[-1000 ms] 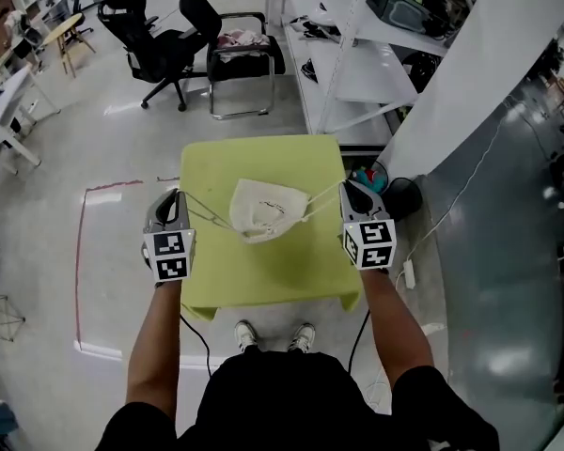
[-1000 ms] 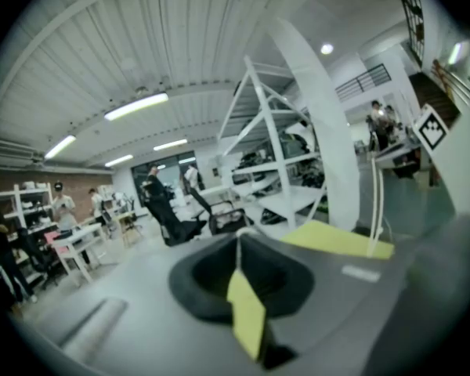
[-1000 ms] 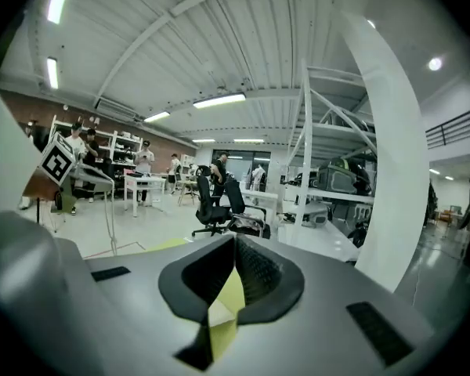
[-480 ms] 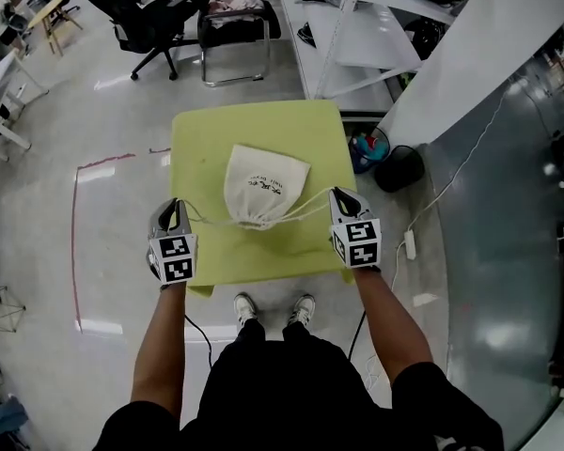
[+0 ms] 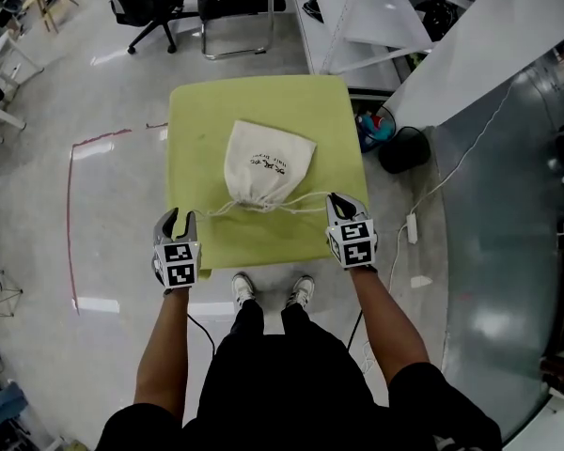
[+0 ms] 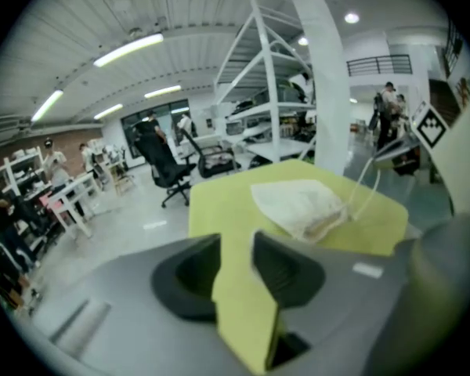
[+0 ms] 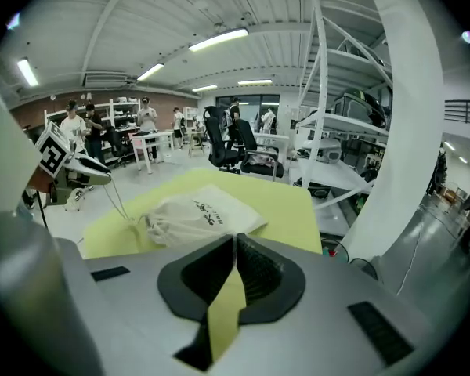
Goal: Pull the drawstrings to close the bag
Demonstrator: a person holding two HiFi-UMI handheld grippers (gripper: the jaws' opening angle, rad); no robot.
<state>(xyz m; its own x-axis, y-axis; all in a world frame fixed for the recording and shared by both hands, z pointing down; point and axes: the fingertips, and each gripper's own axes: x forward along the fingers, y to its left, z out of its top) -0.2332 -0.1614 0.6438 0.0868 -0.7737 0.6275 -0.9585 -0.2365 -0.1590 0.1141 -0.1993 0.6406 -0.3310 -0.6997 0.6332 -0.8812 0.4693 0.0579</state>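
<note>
Left gripper (image 6: 236, 245) released, right gripper (image 7: 235, 241) clamped on a cord, bag cinched on the table.

The left jaws have just been opening, and only table is seen between their pads. In the right gripper view the left drawstring (image 7: 117, 203) is seen reaching up to that gripper's tip; whether it is caught or merely draped cannot be told. The right jaws are pressed together, judged to be on the right drawstring (image 5: 305, 198), which is led straight to their tip. The cords are held out to opposite sides so that the neck is gathered. It is puckered tight, so the closing is judged done. Counted: two grippers, two drawstrings, and one cloth drawstring bag (image 5: 268, 158), laid flat mid-table with its neck toward the person, on one yellow-green table (image 5: 263, 247).
</note>
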